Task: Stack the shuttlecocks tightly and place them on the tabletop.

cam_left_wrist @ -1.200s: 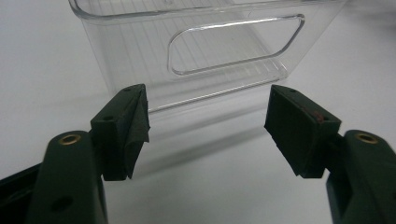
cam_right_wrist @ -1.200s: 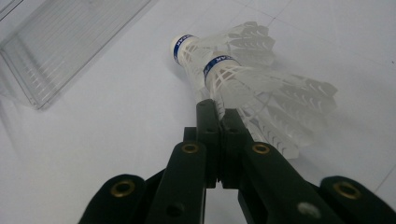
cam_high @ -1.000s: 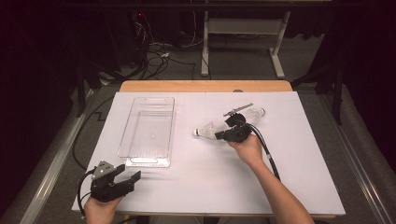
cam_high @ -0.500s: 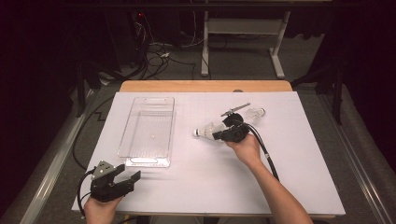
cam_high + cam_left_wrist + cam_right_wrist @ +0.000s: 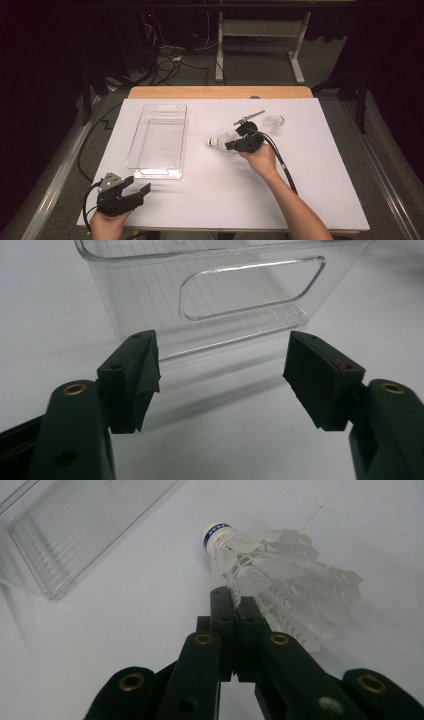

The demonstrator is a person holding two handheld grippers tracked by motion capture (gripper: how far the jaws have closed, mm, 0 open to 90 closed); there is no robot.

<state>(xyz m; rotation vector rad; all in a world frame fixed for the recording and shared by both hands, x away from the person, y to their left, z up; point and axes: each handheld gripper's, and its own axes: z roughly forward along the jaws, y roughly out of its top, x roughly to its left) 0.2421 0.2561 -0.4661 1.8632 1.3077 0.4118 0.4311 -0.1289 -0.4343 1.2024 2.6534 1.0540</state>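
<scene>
A white shuttlecock [image 5: 220,140] with a blue band on its cork [image 5: 216,533] lies left of my right gripper [image 5: 231,146], cork pointing towards the clear plastic tray [image 5: 131,150]. In the right gripper view the right gripper [image 5: 234,597] is shut on the edge of the feather skirt [image 5: 280,575]. Whether the shuttlecock rests on the table or hangs just above it, I cannot tell. My left gripper [image 5: 140,185] sits at the table's near left corner, open and holding nothing. In the left gripper view the left gripper [image 5: 222,367] faces the tray's near end wall [image 5: 150,300] and its handle cutout.
A second shuttlecock [image 5: 274,121] lies on the white table sheet [image 5: 320,190] behind the right hand. The tray's corner [image 5: 65,535] is left of the held shuttlecock. A black cable [image 5: 280,160] trails from the right gripper along the forearm. Cables lie on the floor beyond the table.
The right hand and the shuttlecock have shifted only slightly. The left gripper has stayed put.
</scene>
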